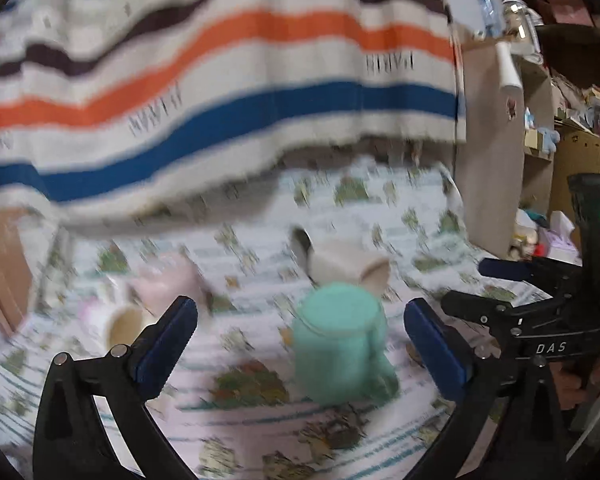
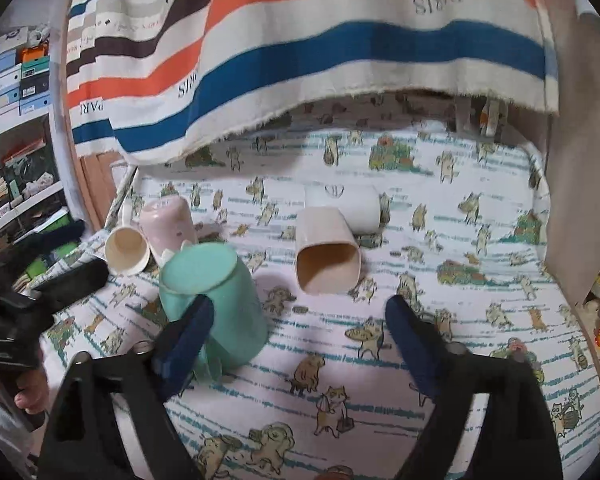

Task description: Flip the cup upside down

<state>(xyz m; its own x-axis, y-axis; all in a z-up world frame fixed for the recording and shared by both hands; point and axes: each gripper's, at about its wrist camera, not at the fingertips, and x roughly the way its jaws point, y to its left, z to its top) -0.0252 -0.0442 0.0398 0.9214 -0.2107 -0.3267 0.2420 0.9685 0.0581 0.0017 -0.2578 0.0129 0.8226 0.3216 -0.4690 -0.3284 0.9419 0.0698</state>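
Note:
A mint green mug (image 2: 212, 304) stands upside down on the cat-print cloth, base up and handle toward me; it also shows, blurred, in the left wrist view (image 1: 340, 344). My left gripper (image 1: 300, 344) is open and empty, with the mug between and just beyond its blue fingertips. My right gripper (image 2: 300, 340) is open and empty, its left finger (image 2: 184, 344) in front of the mug's handle. A beige square cup (image 2: 326, 256) lies on its side, mouth toward me, with a white cup (image 2: 348, 208) lying behind it.
A pink cup (image 2: 168, 224) and a cream cup (image 2: 126, 250) lie at the table's left (image 2: 480, 320). A striped cloth (image 2: 300, 60) hangs behind. A wooden panel (image 2: 580, 200) stands at the right. Shelves with boxes (image 2: 16, 80) are at the left.

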